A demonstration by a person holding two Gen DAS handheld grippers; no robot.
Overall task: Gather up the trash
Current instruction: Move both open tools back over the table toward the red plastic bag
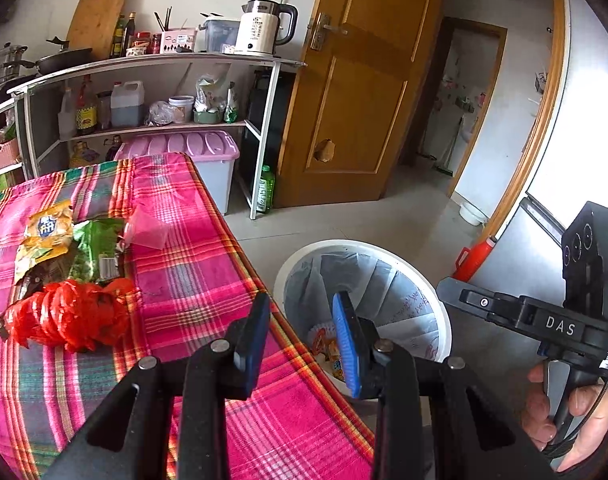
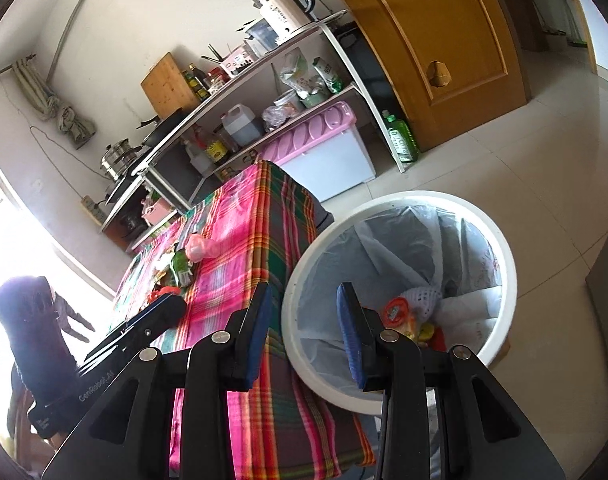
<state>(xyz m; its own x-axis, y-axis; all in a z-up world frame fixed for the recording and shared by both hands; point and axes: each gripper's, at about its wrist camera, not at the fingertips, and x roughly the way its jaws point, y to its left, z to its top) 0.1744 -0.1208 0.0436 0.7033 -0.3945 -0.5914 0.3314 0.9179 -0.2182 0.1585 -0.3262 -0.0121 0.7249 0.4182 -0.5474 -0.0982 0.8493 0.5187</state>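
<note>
Trash lies on the pink plaid tablecloth (image 1: 192, 272): a red plastic bag (image 1: 68, 320), a green wrapper (image 1: 98, 248), a yellow snack packet (image 1: 48, 228) and a clear pink bag (image 1: 148, 228). A white bin (image 1: 435, 300) with a clear liner stands on the floor by the table's right edge, with wrappers (image 2: 407, 316) at its bottom. My left gripper (image 1: 302, 324) is open and empty above the table edge and bin. My right gripper (image 2: 305, 320) is open and empty, over the bin's rim (image 2: 296, 280); its body shows in the left wrist view (image 1: 559, 324).
A white shelf rack (image 1: 144, 64) with a kettle (image 1: 264, 28), bottles and pans stands behind the table. A pink-lidded storage box (image 1: 208, 152) and a green bottle (image 1: 266, 188) are on the floor. A wooden door (image 1: 367, 92) stands open. A red item (image 1: 475, 256) is beside the bin.
</note>
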